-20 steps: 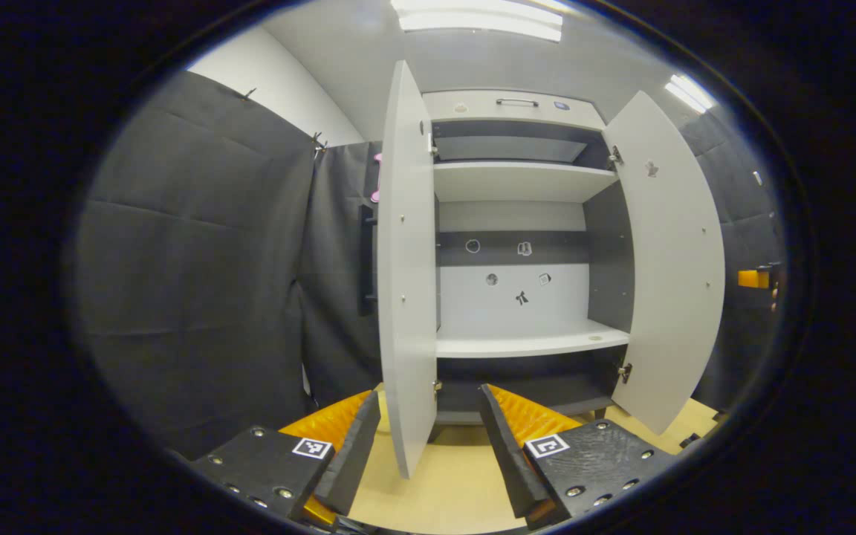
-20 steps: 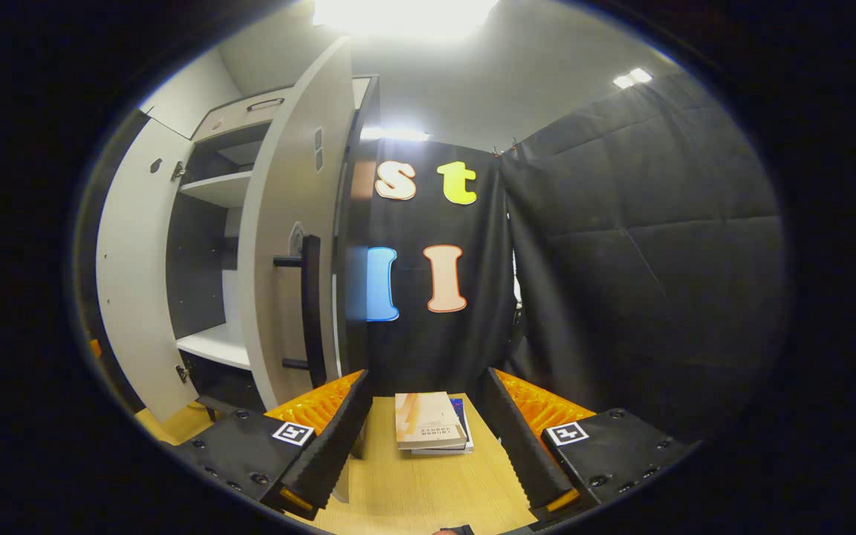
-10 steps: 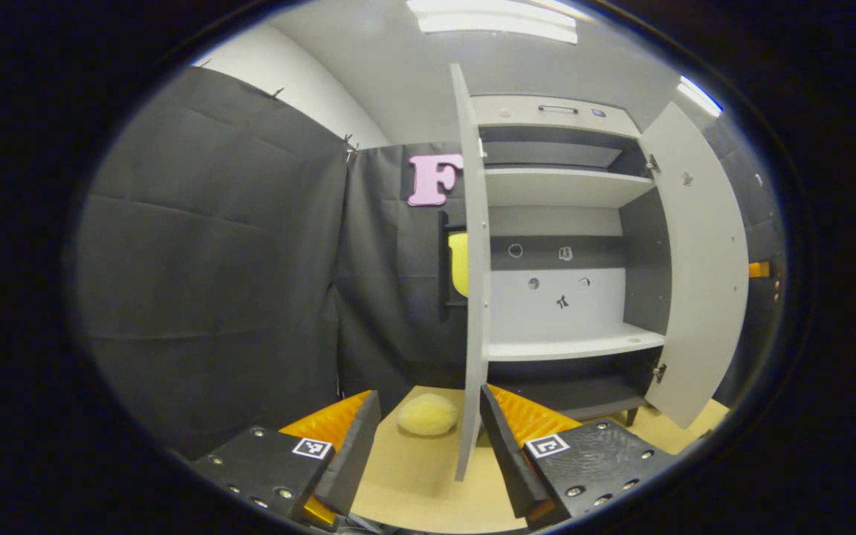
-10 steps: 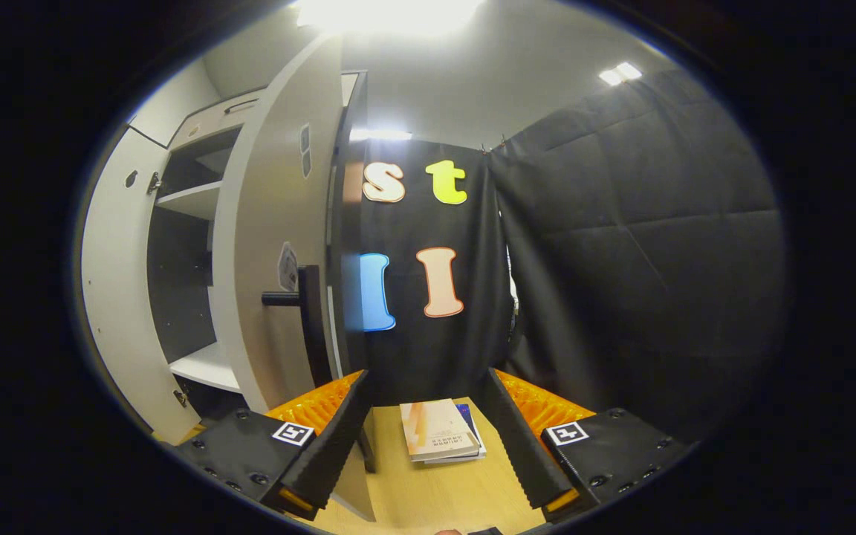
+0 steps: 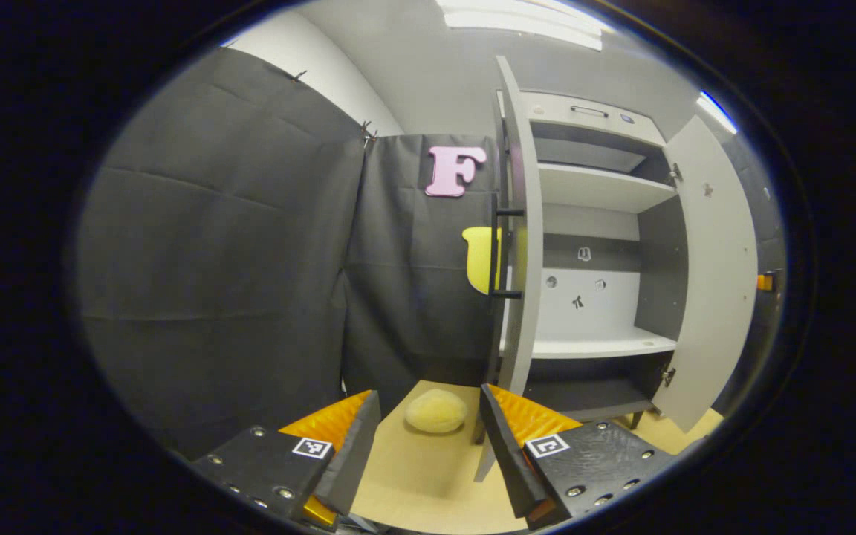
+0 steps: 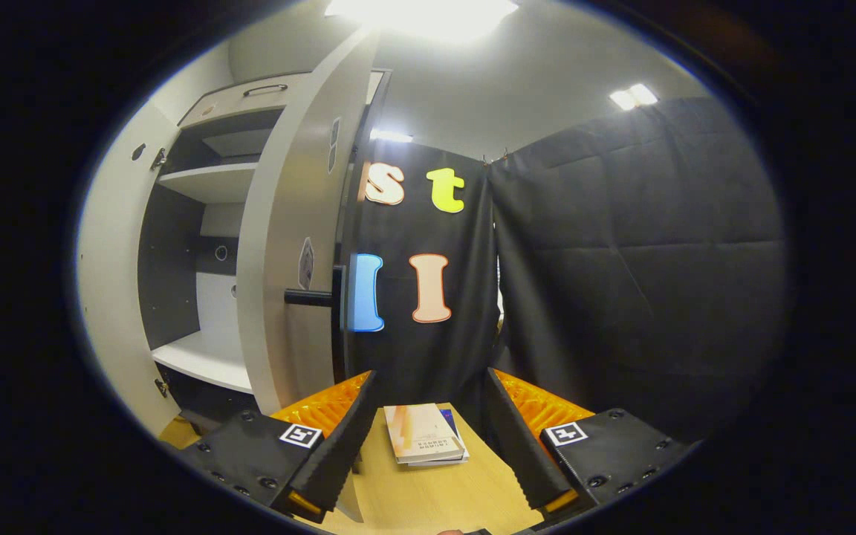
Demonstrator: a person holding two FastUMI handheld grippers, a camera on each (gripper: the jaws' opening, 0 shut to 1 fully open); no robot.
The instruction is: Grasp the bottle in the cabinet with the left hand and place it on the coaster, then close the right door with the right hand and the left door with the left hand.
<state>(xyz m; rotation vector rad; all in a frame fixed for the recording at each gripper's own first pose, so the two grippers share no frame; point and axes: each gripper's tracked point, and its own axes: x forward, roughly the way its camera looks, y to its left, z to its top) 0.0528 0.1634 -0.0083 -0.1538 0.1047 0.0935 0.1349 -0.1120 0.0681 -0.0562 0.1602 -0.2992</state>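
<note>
Nearest in the left gripper view, my left gripper (image 5: 428, 438) has its jaws spread wide with nothing between them, just bare wooden table (image 5: 428, 483) showing in the gap. Just beyond the fingertips lies a pale yellow rounded lump (image 5: 436, 411) on the table; I cannot tell what it is. Past it, the cabinet's left door (image 5: 519, 245) stands open, nearly edge-on to me, its dark bar handle (image 5: 496, 253) on the outer face. Farther in, the cabinet (image 5: 591, 245) shows pale shelves with nothing standing on them, and the right door (image 5: 718, 275) is swung wide open beyond. I cannot find the bottle or the coaster in either view.

In the right gripper view, my right gripper (image 6: 428, 435) also has its jaws wide apart, holding nothing. Between and just past the fingers, a small stack of books (image 6: 424, 444) lies flat on the table. To the left, the right door's dark handle juts toward me.
</note>
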